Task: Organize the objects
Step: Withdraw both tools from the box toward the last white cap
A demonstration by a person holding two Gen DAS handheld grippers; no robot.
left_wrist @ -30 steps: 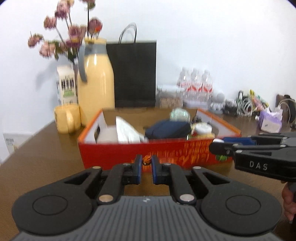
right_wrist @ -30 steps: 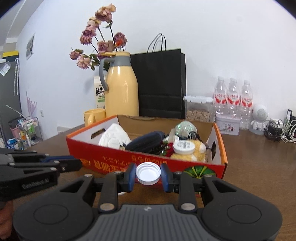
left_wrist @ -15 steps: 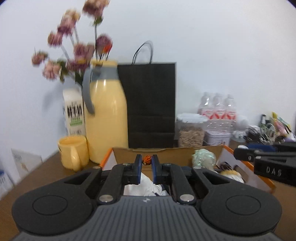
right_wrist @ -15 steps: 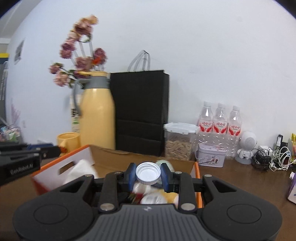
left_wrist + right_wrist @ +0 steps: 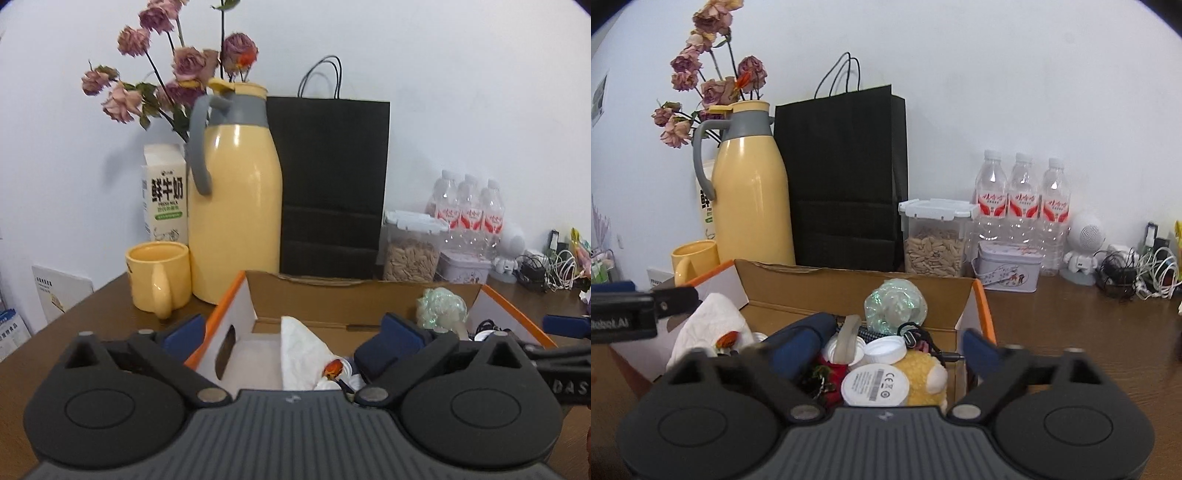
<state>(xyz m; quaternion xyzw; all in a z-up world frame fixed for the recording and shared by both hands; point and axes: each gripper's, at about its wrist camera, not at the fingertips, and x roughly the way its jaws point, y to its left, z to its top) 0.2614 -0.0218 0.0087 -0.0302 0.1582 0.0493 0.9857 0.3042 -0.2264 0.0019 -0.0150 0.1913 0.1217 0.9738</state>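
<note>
A white wall backs a brown wooden tabletop (image 5: 1071,332) crowded along its far edge. From left to right there stand a milk carton (image 5: 165,192), a yellow mug (image 5: 159,277), a tall yellow thermos jug (image 5: 236,206) with dried roses (image 5: 177,70) behind it, a black paper bag (image 5: 328,184), a clear container of seeds (image 5: 934,240), a small printed tin (image 5: 1008,266), three water bottles (image 5: 1021,195), a little white robot figure (image 5: 1084,247) and a tangle of cables (image 5: 1134,273).

Near the cameras sits an open cardboard box (image 5: 849,288) with orange edges. Inside it lie a crumpled white tissue (image 5: 709,325) at the left, a small orange-red object (image 5: 333,367) against the tissue, a dark blue pouch (image 5: 801,339), an iridescent ball (image 5: 895,304) toward the far side, a white bottle cap (image 5: 884,350), a white round device (image 5: 875,384) with printed marks, and a yellow plush toy (image 5: 923,373) under it.

The left gripper (image 5: 293,326) hangs over the box's near left end, its jaws opening and spread very wide, with nothing between the blue pads. The right gripper (image 5: 882,345) hangs over the box's right half, its jaws likewise opening wide; no pad presses on anything, and the white bottle cap rests among the box contents just beyond them. Each gripper's dark finger shows at the edge of the other's view.
</note>
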